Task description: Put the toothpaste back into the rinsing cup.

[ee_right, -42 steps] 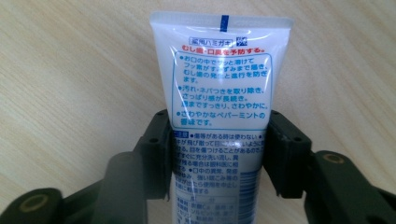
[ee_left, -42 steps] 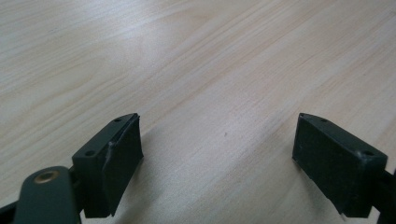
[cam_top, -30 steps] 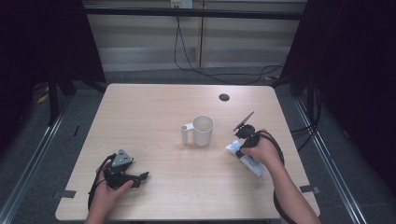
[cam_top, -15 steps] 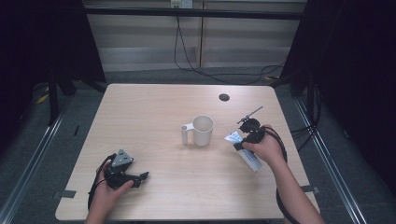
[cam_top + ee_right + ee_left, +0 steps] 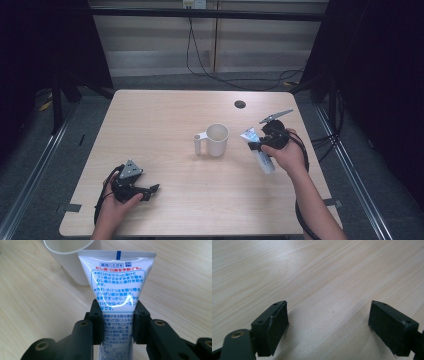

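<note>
At the left of the desk (image 5: 165, 125), near its front edge, the left gripper (image 5: 150, 190) lies low over the bare wood in the person's left hand (image 5: 117, 200); in the left gripper view its two black jaws stand wide apart with nothing between them, so it is released and idle. Toward the middle stands one white mug (image 5: 216, 140), upright, its handle turned to the left, apparently empty as far as the high view tells; beyond it, near the far edge, there is one small dark round hole (image 5: 240, 104) in the desk. Just right of the mug the right gripper (image 5: 256, 146) is clenched on one toothpaste tube (image 5: 260, 152), held clear of the desk in the right hand (image 5: 284, 152); in the right gripper view the pads pinch the tube (image 5: 117, 290) across its middle, the flat crimped end pointing toward the mug (image 5: 72, 257).

The tube looks light and soft; its plastic skin is glossy and probably slippery, and a hard squeeze would dent it or push paste toward the cap; the body just below the flattened taper, where the pads sit now, seems the sound place to hold it, since the crimp itself is thin and would twist.

Counted: two grippers, one mug, one tube, one hole.
</note>
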The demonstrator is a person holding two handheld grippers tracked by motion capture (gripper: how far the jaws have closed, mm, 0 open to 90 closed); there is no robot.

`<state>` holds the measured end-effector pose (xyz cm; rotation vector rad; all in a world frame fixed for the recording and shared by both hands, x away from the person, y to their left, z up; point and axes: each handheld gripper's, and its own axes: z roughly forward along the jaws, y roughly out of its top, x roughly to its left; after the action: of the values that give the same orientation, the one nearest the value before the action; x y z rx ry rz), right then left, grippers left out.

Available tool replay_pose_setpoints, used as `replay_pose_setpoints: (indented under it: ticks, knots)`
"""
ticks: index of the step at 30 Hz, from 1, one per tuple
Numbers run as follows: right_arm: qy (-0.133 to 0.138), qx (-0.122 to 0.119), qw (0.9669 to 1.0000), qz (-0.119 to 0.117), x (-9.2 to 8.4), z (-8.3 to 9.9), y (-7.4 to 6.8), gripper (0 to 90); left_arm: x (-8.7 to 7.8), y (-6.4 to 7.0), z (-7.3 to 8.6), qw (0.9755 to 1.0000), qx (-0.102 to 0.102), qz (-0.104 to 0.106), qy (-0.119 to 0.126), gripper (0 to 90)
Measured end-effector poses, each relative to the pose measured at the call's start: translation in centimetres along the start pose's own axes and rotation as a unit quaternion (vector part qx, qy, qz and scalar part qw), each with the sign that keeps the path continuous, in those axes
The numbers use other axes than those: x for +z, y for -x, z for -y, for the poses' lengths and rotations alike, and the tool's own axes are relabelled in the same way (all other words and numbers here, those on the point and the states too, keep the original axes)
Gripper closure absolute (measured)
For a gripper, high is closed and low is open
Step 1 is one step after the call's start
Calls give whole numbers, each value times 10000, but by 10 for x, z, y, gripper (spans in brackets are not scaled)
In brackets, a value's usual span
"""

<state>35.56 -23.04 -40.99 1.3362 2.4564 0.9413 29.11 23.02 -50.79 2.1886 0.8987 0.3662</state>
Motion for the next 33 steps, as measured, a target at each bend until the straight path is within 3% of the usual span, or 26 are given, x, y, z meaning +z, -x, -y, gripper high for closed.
replay_pose_setpoints:
  ticks: [7, 16, 22, 27, 33]
  knots:
    - [392, -8, 9992, -92, -6, -6, -4, 678, 0, 0, 0, 10000, -16, 6, 2, 160]
    - [838, -120, 9964, -50, -13, -13, -9, 678, 0, 0, 0, 10000, -3, -1, 0, 159]
    - [1065, -55, 9943, 14, -14, -15, -11, 678, 0, 0, 0, 10000, -2, 0, 3, 160]
    - [1384, -70, 9904, 19, -16, -16, -11, 679, 0, 0, 0, 10000, -2, 1, 1, 159]
    - [1812, -29, 9834, 106, -21, -19, -13, 679, 0, 0, 0, 10000, -6, 1, 1, 159]
